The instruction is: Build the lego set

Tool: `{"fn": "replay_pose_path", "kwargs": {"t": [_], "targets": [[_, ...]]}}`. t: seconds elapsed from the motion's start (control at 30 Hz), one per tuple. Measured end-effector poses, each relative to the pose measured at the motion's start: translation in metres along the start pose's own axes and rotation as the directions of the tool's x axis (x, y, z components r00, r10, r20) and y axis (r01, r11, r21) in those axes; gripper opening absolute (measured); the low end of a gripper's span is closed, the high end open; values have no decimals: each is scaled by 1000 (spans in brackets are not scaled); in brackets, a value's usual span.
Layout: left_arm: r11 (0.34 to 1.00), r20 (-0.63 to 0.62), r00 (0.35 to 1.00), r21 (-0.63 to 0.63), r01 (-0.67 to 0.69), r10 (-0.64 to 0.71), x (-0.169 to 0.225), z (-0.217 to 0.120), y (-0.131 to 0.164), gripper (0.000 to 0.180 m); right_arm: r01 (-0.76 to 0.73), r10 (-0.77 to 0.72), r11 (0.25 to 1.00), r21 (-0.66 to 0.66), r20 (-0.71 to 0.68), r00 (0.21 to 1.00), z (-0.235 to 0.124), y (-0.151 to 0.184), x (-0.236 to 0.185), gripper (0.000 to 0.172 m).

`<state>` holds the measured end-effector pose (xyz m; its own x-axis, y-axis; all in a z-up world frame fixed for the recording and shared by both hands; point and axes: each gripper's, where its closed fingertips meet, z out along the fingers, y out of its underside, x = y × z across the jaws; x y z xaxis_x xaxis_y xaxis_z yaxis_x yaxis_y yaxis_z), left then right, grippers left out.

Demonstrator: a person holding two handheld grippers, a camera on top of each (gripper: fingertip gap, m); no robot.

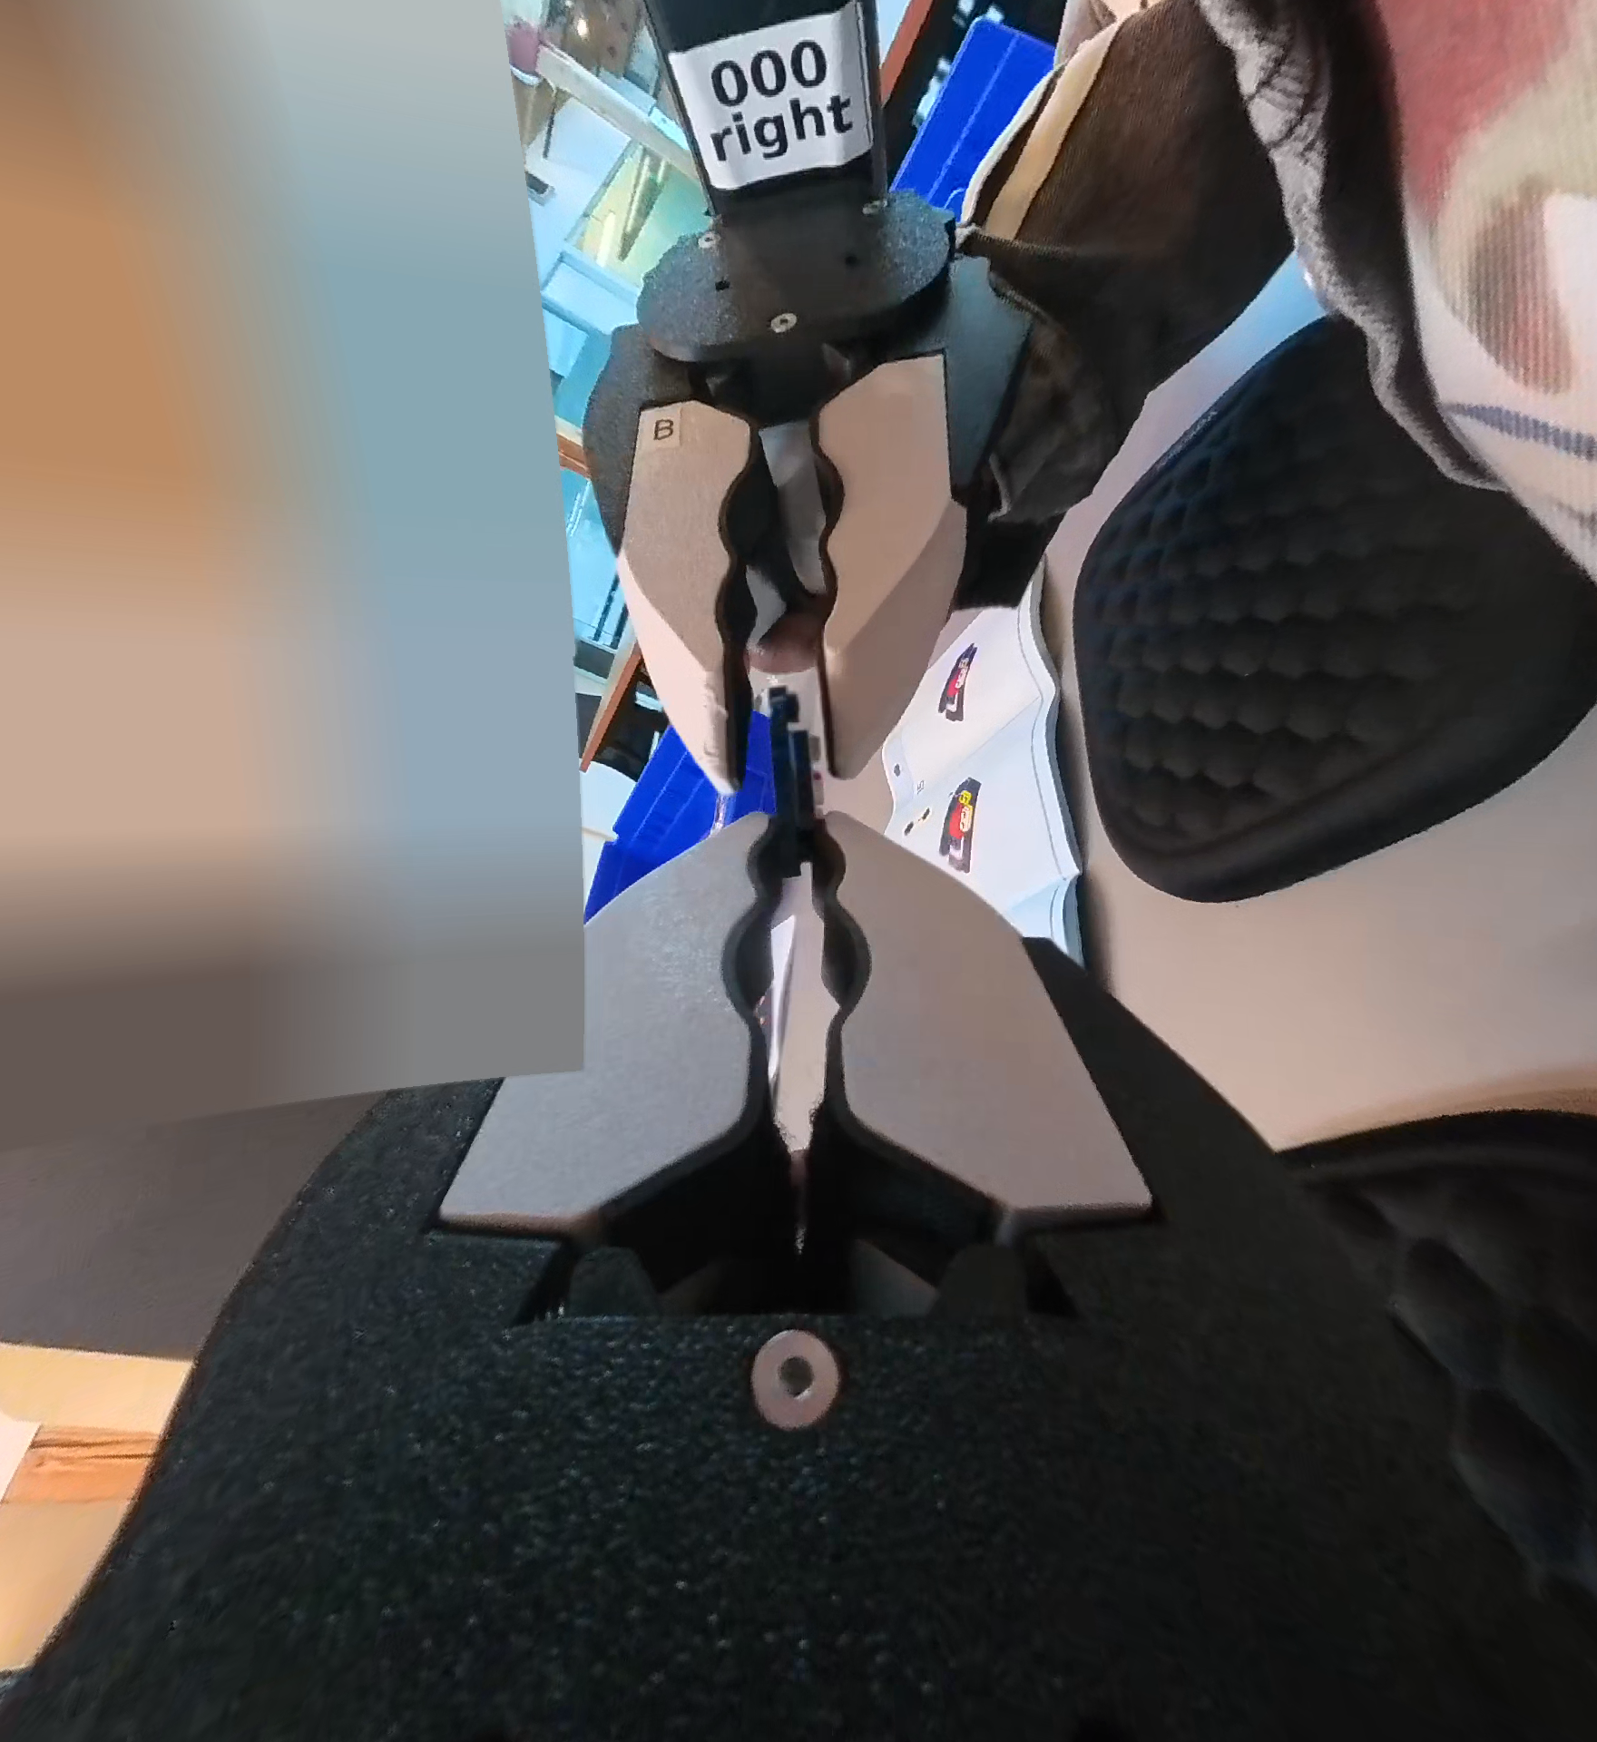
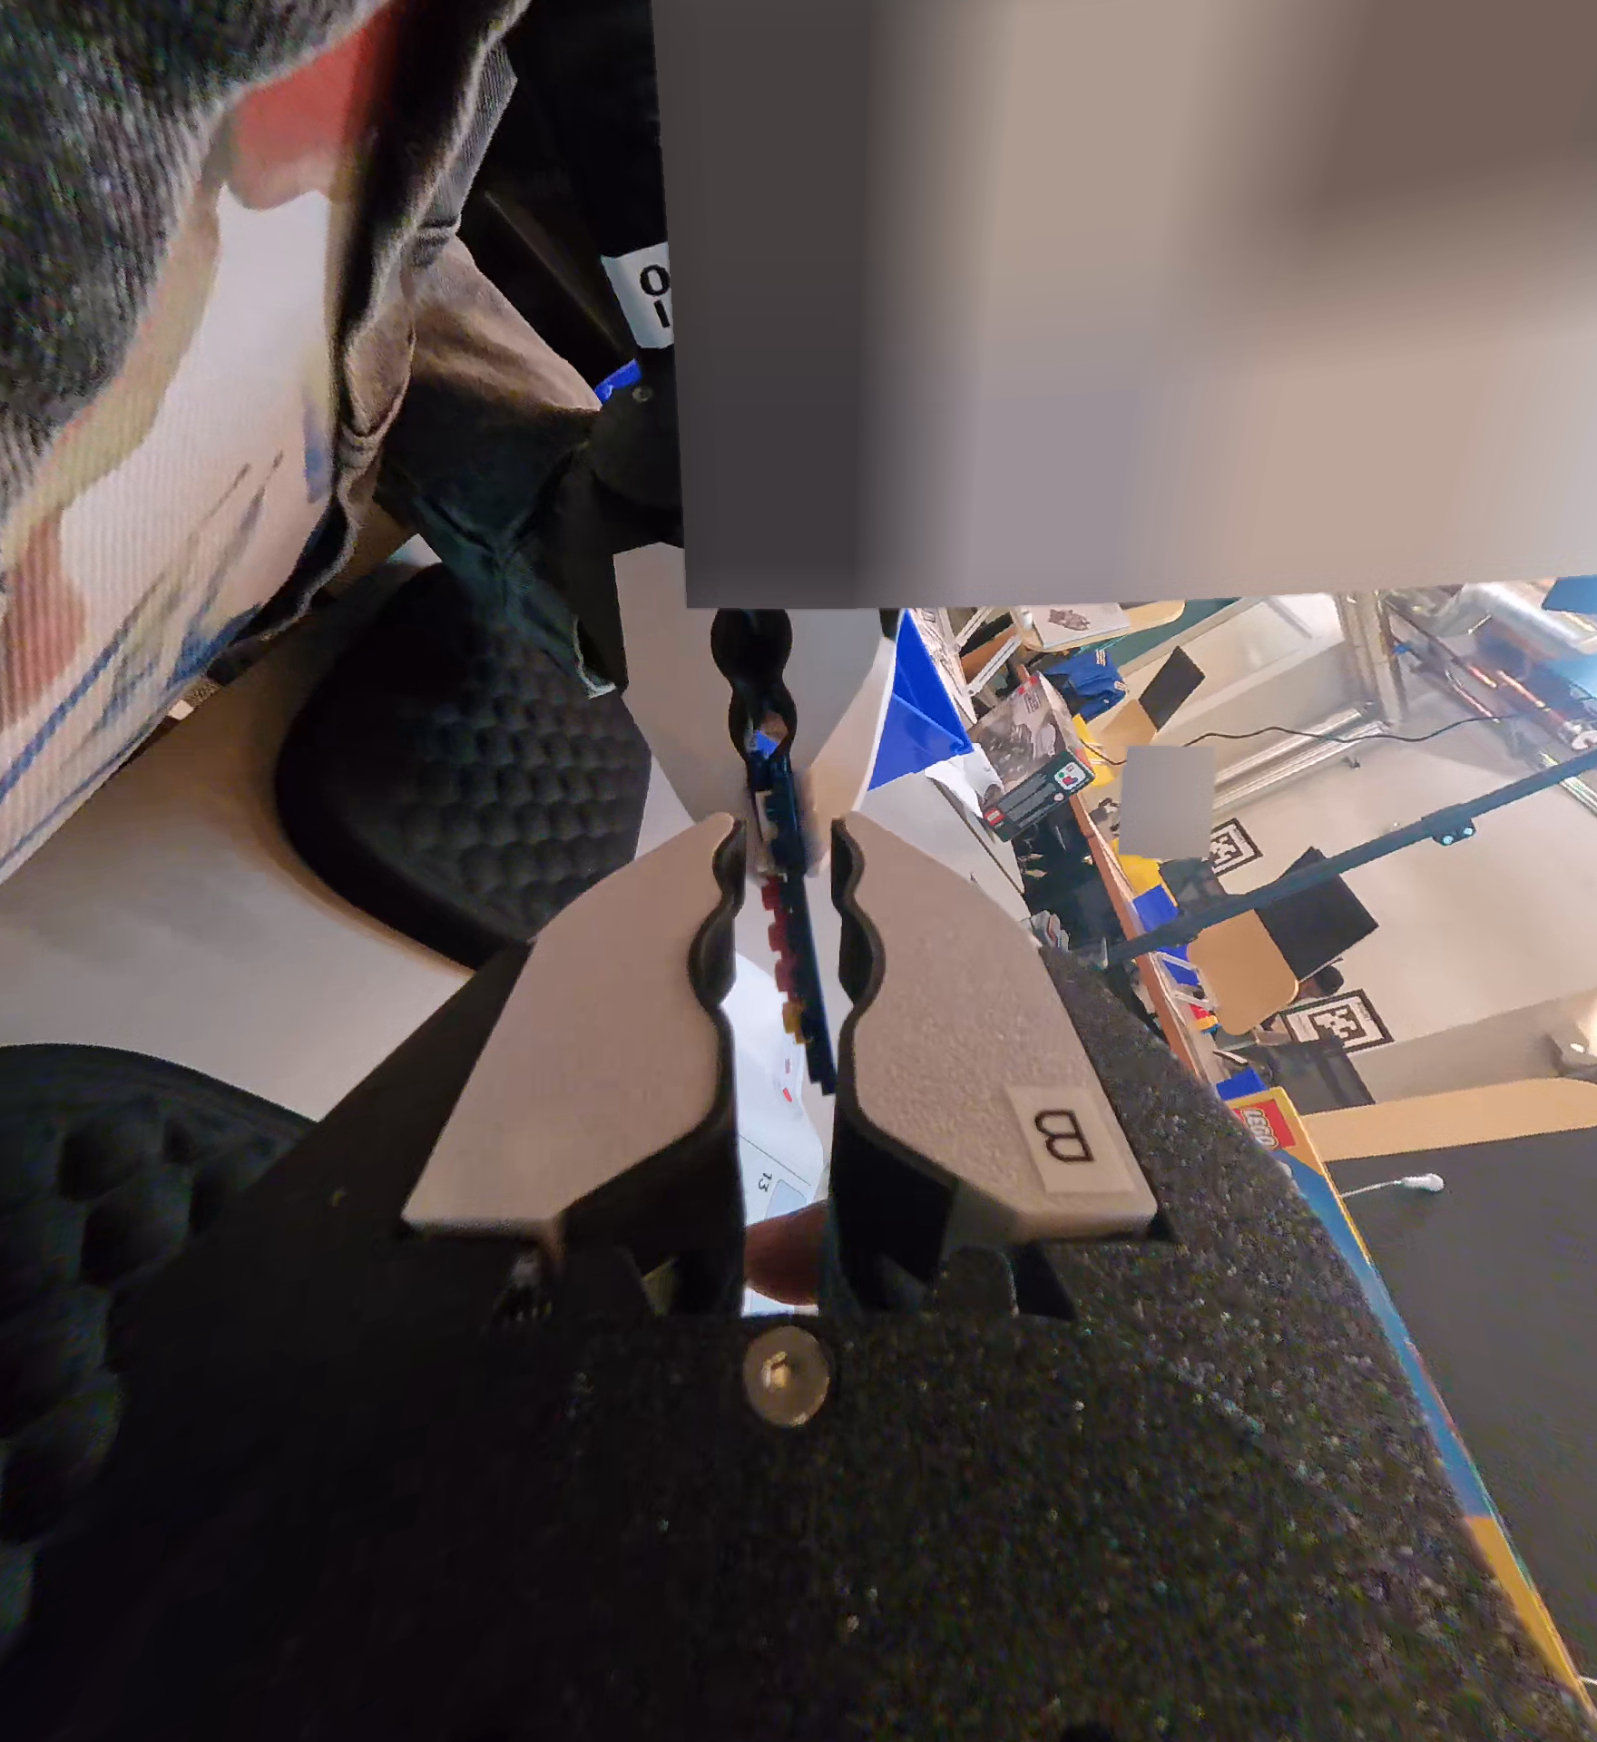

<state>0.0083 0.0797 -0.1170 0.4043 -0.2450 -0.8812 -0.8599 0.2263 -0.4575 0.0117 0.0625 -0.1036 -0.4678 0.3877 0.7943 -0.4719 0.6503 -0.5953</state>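
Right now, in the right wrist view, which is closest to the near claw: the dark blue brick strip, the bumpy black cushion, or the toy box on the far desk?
From the right claw:
1. The dark blue brick strip, between its fingers.
2. The bumpy black cushion, off to the left.
3. The toy box, farther back on the right, on the desk.

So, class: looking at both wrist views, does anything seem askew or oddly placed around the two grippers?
Yes. The thin dark blue brick plate stands on edge, in mid-air. The left gripper pinches one end; the other end sits loose between the right gripper's open fingers. The chair cushion lies behind them.
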Motion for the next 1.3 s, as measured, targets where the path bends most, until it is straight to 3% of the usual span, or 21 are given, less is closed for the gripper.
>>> {"fn": "replay_pose_path", "kwargs": {"t": [0.1, 0.17, 0.23, 0.3, 0.33, 0.37, 0.4, 0.47, 0.5, 0.53, 0.63, 0.73, 0.97, 1.03, 1.1, 1.2, 1.3], "targets": [[1000, -7, 1000, -4, 6, -6, 1, 2, 0, 5, -1, 2, 1000, -10, 25, 1000, 2, 2, -4, 9], [998, -33, 998, -20, 61, -62, 5, 4, 5, 5, -85, 86, 996, -29, 64, 994, 3, 8, -6, 8], [977, -33, 977, -28, 211, -212, 6, 7, 12, 5, -201, 204, 979, -43, 85, 975, 4, 17, -4, 8], [883, -40, 882, -22, 468, -469, 6, 11, 22, 5, -382, 387, 922, -67, 80, 919, 6, 29, 4, 10], [789, -19, 788, 6, 615, -615, 1, 12, 28, 5, -472, 475, 879, -63, 57, 878, 7, 34, 12, 25], [644, -9, 645, 53, 763, -764, -6, 11, 35, 5, -560, 562, 827, -55, 45, 826, 6, 40, 18, 52], [445, -26, 450, 113, 888, -892, -14, 9, 41, 5, -635, 637, 771, -43, 47, 770, 5, 45, 23, 73], [-18, -143, 13, 216, 976, -990, -30, 1, 52, 5, -690, 691, 723, -15, 21, 723, 3, 54, 31, 81], [-194, -219, -141, 241, 951, -966, -36, -2, 54, 5, -667, 667, 745, -15, -17, 745, 3, 59, 34, 80], [-311, -256, -249, 243, 919, -934, -37, -3, 58, 5, -623, 622, 781, -30, -50, 782, 5, 62, 35, 78], [-469, -300, -402, 199, 861, -865, -28, 2, 62, 5, -477, 467, 873, -104, -111, 877, 11, 68, 39, 70], [-549, -330, -481, 156, 821, -812, -20, 6, 62, 5, -388, 379, 899, -203, -82, 922, 17, 76, 37, 68], [-555, -323, -494, 131, 822, -807, -15, 9, 62, 5, -341, 356, 893, -293, -2, 935, 20, 86, 23, 51], [-553, -332, -494, 110, 826, -803, -12, 10, 59, 5, -322, 332, 905, -277, -12, 943, 17, 86, 24, 37], [-552, -353, -492, 86, 830, -795, -12, 11, 55, 6, -354, 364, 903, -244, -5, 931, 15, 84, 23, 37], [-561, -457, -482, 46, 827, -748, -20, 6, 43, 28, -405, 410, 902, -150, -1, 912, 11, 77, 24, 37], [-557, -512, -438, 98, 825, -739, -32, -3, 43, 25, -338, 338, 938, -80, -23, 941, 5, 67, 28, 37]]}}
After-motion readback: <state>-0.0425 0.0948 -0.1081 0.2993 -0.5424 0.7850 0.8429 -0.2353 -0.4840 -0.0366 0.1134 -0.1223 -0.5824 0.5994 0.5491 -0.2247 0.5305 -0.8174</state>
